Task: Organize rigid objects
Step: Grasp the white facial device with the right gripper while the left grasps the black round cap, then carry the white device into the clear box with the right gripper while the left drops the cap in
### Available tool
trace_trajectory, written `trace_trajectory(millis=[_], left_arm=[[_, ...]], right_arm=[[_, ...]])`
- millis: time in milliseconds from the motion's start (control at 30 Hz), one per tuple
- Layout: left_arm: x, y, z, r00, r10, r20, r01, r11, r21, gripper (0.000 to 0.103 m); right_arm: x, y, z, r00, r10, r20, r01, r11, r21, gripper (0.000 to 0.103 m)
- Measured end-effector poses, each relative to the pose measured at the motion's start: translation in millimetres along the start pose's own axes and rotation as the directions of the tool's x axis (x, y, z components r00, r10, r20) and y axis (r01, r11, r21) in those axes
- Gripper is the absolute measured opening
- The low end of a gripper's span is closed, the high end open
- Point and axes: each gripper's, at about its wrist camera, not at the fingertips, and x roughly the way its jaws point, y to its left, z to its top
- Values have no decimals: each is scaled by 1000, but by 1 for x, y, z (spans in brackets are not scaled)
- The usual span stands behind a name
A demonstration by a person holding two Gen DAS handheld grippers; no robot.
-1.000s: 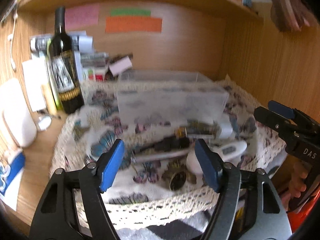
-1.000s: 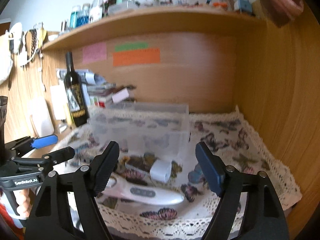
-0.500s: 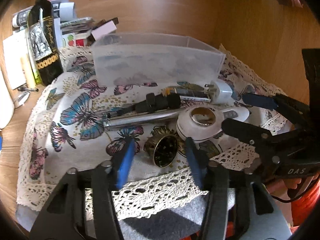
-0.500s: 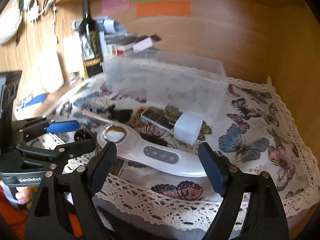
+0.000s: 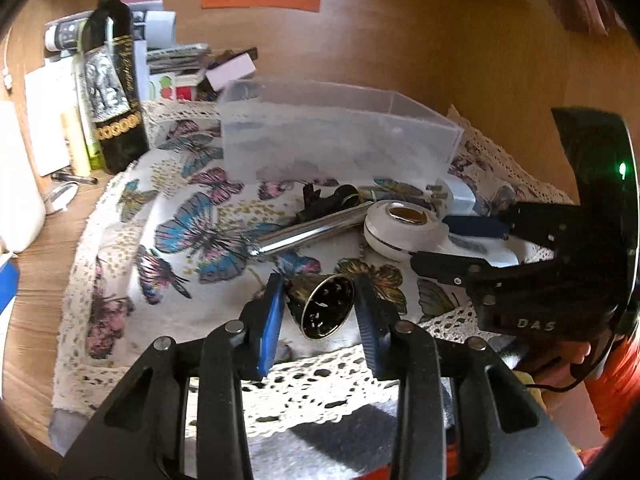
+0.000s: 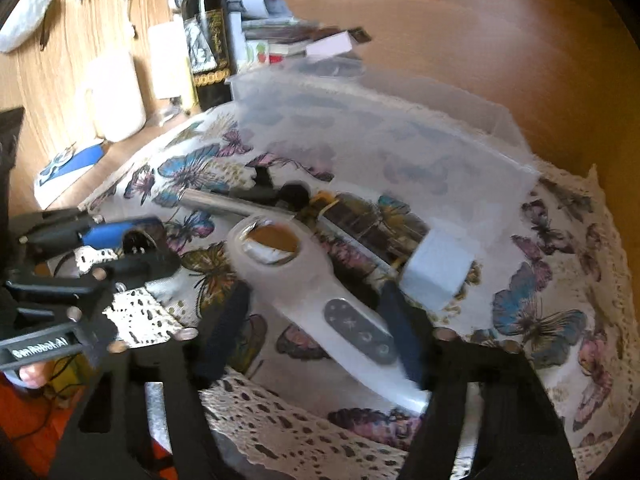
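A small brass bell (image 5: pixel 322 307) lies on its side on the butterfly cloth (image 5: pixel 188 236). My left gripper (image 5: pixel 320 320) has its blue pads on both sides of the bell, touching it. A white handheld device (image 6: pixel 320 300) with a round head and button panel lies near the front edge. My right gripper (image 6: pixel 316 324) is open, its fingers on either side of the device's handle. A chrome tube (image 5: pixel 312 230), a black part (image 5: pixel 324 200), a white plug adapter (image 6: pixel 436 272) and a dark bundle (image 6: pixel 360 228) lie in front of a clear plastic bin (image 5: pixel 336 136).
A dark wine bottle (image 5: pixel 116 76) stands at the back left beside papers and small boxes (image 5: pixel 176 68). A white container (image 5: pixel 16 192) stands at the far left. A wooden wall (image 5: pixel 500 80) closes the back and right. The cloth's lace edge (image 5: pixel 312 384) overhangs the front.
Both grippers moved forward and down. My left gripper's fingers closed in around the brass bell. My right gripper narrowed around the white device's handle.
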Motion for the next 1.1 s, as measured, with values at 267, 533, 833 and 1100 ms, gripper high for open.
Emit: trace_trajectory(millis=[267,533,833,1100], left_arm=[[-9,5,5,999,11,36,-11,1000,-2,35],[-9,6,12,999,23,37,-23,1000,-2,35],[-22,5,53,996,-4,92,1,999,37,35],[-17,5,98,992,10,125,-16,999,51,35]], right_arm=[[-4,8,-4,999,46,-13,-46,999,-10,30],[21,9,12,998,62,-30,-61,998,22,36],[-22,-9,19,993,15,119,-24,997,74,35],[-63,-44,48,964,-56,260,19,990,142,35]])
